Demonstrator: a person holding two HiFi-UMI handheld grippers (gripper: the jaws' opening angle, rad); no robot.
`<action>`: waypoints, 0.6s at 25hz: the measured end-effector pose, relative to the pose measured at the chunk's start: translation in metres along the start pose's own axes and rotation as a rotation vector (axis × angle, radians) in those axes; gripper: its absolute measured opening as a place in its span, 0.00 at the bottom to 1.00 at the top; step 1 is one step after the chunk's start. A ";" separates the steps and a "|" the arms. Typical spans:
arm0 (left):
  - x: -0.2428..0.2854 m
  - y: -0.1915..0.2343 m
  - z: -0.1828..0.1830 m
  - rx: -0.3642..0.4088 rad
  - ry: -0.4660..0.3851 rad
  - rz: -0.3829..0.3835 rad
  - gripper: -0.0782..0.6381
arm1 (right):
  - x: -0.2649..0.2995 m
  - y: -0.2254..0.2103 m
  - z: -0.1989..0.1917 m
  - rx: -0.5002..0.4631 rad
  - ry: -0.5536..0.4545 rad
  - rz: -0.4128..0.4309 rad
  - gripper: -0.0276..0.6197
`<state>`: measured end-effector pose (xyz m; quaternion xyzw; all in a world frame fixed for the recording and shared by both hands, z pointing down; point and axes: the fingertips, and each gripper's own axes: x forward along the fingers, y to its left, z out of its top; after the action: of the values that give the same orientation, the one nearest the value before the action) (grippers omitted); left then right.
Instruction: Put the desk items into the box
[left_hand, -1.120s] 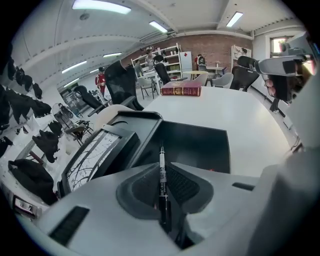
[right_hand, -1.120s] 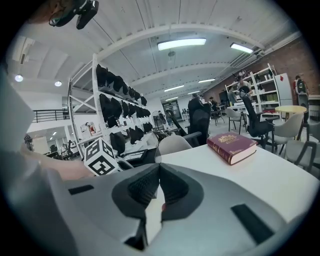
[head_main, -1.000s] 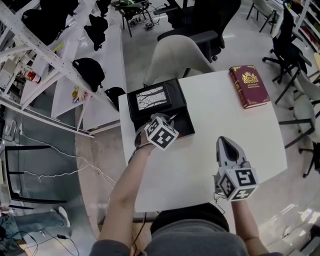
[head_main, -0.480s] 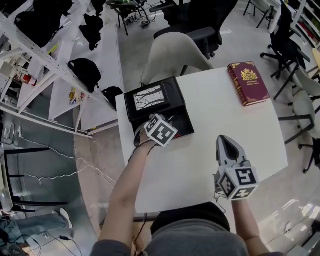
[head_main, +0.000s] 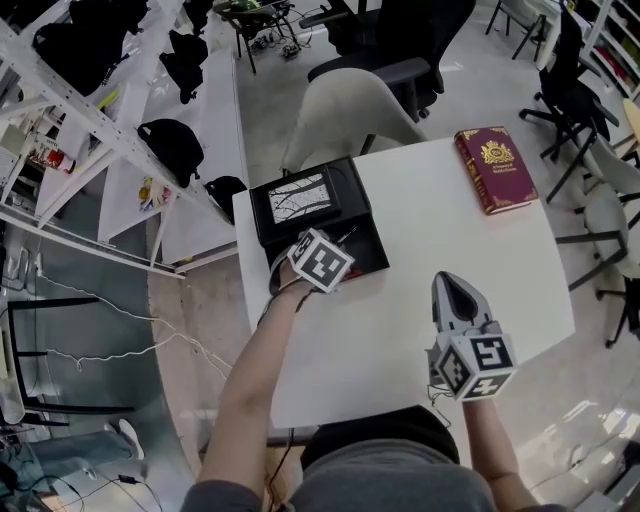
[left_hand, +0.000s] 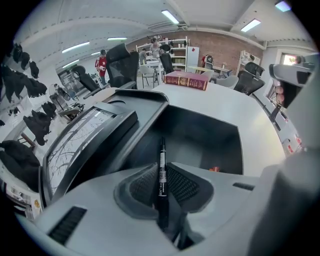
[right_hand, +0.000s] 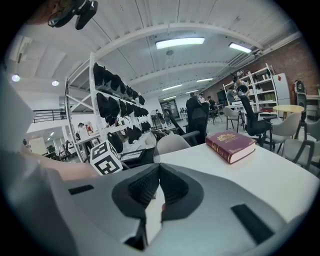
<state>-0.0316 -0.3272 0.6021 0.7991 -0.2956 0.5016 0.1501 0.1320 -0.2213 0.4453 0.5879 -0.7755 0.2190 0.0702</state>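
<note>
As ribbed left tongs (left_hand: 161, 171) part, slim black pen (left_hand: 162, 150) sits between.

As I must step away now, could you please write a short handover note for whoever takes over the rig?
Left gripper: shut on the black pen, jaws just easing open, above the open box.
Right gripper: shut, empty, above the table.
Done: pen is over the box, not yet dropped.
Left: release the pen, then box the red book lying at the table's far corner.
</note>
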 end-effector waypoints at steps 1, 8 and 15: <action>-0.001 -0.001 0.000 -0.003 -0.002 -0.003 0.18 | 0.000 0.000 0.001 0.000 -0.003 0.000 0.05; -0.021 -0.005 0.010 -0.027 -0.079 0.010 0.21 | -0.003 0.002 0.005 -0.005 -0.018 0.004 0.05; -0.065 -0.011 0.030 -0.058 -0.248 0.057 0.21 | -0.006 0.007 0.008 -0.008 -0.027 0.019 0.05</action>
<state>-0.0239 -0.3140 0.5316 0.8417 -0.3487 0.3941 0.1212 0.1284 -0.2181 0.4339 0.5832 -0.7828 0.2087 0.0600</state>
